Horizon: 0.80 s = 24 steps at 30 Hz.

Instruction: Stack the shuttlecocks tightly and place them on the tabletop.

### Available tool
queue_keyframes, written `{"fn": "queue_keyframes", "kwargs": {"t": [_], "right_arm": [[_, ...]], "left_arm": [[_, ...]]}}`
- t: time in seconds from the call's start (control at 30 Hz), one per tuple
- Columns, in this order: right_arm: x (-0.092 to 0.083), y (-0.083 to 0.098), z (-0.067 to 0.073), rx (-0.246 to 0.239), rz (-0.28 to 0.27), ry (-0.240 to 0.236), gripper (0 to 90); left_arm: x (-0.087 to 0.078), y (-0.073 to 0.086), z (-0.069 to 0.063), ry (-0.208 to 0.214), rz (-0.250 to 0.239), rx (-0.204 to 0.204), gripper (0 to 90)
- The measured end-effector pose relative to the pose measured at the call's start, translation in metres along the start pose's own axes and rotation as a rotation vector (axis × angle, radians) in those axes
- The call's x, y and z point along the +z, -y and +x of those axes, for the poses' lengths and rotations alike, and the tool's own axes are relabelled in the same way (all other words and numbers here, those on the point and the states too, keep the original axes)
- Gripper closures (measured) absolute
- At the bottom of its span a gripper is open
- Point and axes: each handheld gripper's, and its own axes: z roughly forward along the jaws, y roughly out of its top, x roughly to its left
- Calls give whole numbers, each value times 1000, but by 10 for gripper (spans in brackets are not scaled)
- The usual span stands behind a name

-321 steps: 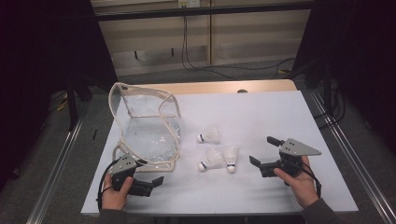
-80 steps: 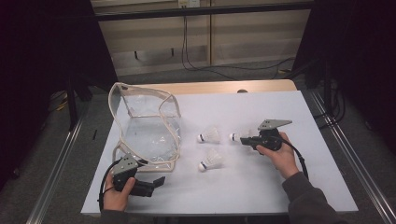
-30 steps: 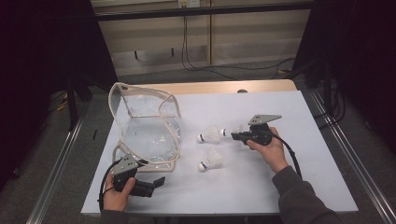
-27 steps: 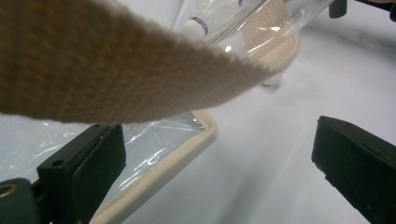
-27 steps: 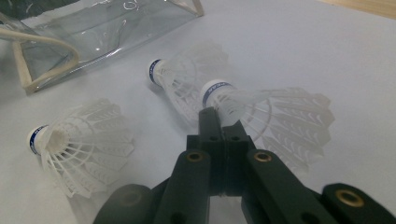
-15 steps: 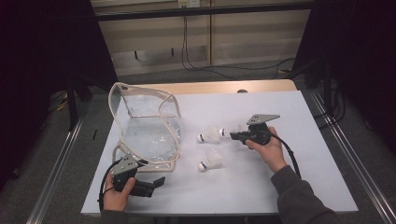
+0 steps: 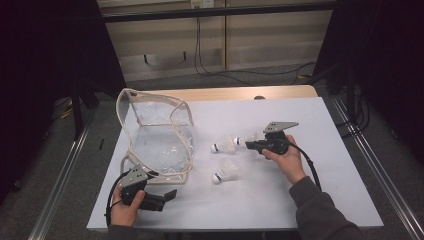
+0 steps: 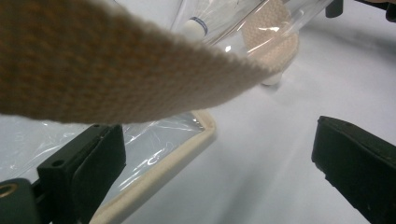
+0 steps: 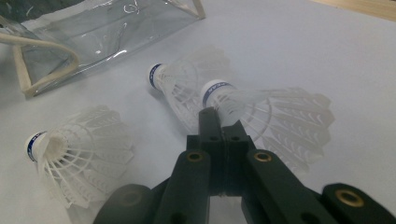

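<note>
My right gripper [image 7: 249, 144] [image 9: 215, 116] is shut on a white shuttlecock [image 7: 243, 141] [image 9: 261, 112], pinching its skirt just behind the blue-banded cork. It holds it low over the white table beside a second shuttlecock [image 7: 223, 146] [image 9: 182, 84]. A third shuttlecock [image 7: 226, 172] [image 9: 79, 144] lies nearer the person. A clear plastic bag [image 7: 155, 145] [image 9: 102, 28] with beige trim stands at the left. My left gripper [image 7: 169, 194] [image 8: 219, 158] rests open at the bag's front edge, with the bag's trim [image 8: 187, 140] lying beside one jaw.
The white table [image 7: 300, 200] ends at a wooden strip at the back and metal rails along both sides. A beige webbing strap [image 8: 116, 60] of the bag hangs close across the top of the left gripper view.
Since the oldest frame my right gripper left the front right, shut on the nearer right shuttlecock and carried it beside the far one. Over the last second nothing has visibly moved.
</note>
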Motion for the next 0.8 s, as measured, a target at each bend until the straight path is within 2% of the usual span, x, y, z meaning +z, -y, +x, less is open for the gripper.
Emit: {"fn": "queue_keyframes", "kwargs": {"t": [0.8], "right_arm": [[7,-3,1,-6,-3,-7,900]], "left_arm": [[0,0,0,-2,1,1,30]]}}
